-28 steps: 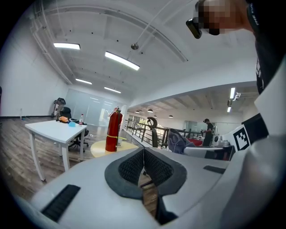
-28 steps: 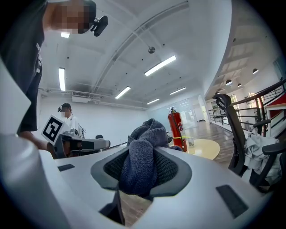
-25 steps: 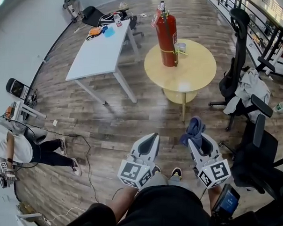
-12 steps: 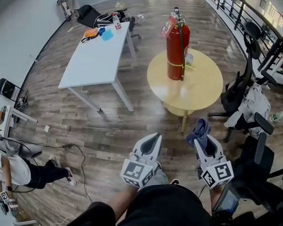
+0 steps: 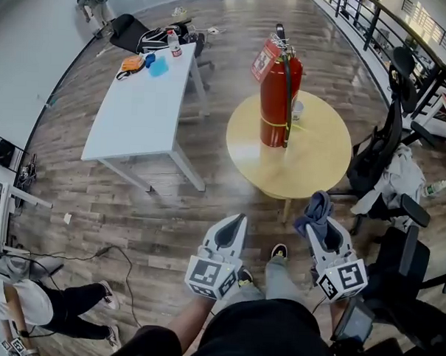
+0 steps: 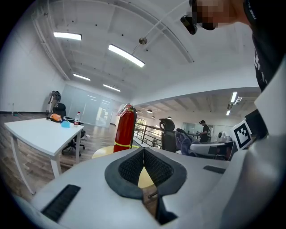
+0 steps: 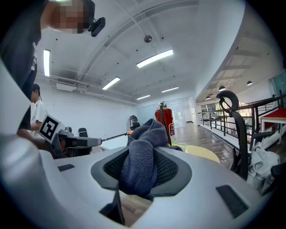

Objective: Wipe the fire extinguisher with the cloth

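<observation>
Blue-grey cloth (image 7: 142, 167) pinched, wiping not yet begun
Our right gripper (image 7: 144, 150) has its jaws clamped on the cloth; our left gripper (image 6: 144, 151) has its jaws closed, empty. Well ahead, the fire extinguisher (image 5: 276, 102) stands upright on the round table (image 5: 312, 159); we should steady its top and wipe downward.

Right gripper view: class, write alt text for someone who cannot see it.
The right gripper is shut on a bunched dark blue cloth. Beyond it, a red fire extinguisher stands on a round yellow table.
</observation>
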`<state>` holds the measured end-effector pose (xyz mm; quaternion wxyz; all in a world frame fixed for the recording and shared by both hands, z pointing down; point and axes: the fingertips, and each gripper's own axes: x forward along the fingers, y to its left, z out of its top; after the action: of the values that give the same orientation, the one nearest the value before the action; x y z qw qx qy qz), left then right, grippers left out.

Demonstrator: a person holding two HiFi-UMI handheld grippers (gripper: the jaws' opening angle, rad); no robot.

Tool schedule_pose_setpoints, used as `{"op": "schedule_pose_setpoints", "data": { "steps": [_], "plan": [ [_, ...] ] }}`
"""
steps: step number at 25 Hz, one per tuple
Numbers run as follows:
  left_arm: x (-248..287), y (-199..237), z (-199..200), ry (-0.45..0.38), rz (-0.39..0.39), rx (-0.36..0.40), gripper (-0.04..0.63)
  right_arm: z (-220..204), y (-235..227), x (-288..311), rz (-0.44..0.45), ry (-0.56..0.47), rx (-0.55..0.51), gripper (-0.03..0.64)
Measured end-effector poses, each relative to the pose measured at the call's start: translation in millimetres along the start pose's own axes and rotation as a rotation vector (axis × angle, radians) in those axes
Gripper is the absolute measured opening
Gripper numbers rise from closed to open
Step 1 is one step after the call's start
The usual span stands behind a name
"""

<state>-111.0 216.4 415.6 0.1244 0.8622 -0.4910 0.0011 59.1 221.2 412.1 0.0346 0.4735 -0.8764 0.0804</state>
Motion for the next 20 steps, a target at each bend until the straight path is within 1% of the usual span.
{"op": "schedule_pose_setpoints", "data": {
  "steps": [4, 12, 16, 20],
  "plan": [
    [51, 4, 9, 0.005, 0.004, 0.019, 0.023, 5, -38, 31, 0.019, -0.013, 0.012, 0.155],
    [163, 4, 28, 0.030, 0.042, 0.045, 0.023, 25, -128, 93, 0.097, -0.041, 0.044, 0.155],
    [196, 4, 35, 0.035, 0.055, 0.057, 0.023, 31, -154, 112, 0.121, -0.043, 0.049, 0.155],
    [217, 7, 37, 0.056, 0.045, 0.060, 0.023, 32, -166, 127, 0.127, -0.042, 0.059, 0.155]
  ]
}}
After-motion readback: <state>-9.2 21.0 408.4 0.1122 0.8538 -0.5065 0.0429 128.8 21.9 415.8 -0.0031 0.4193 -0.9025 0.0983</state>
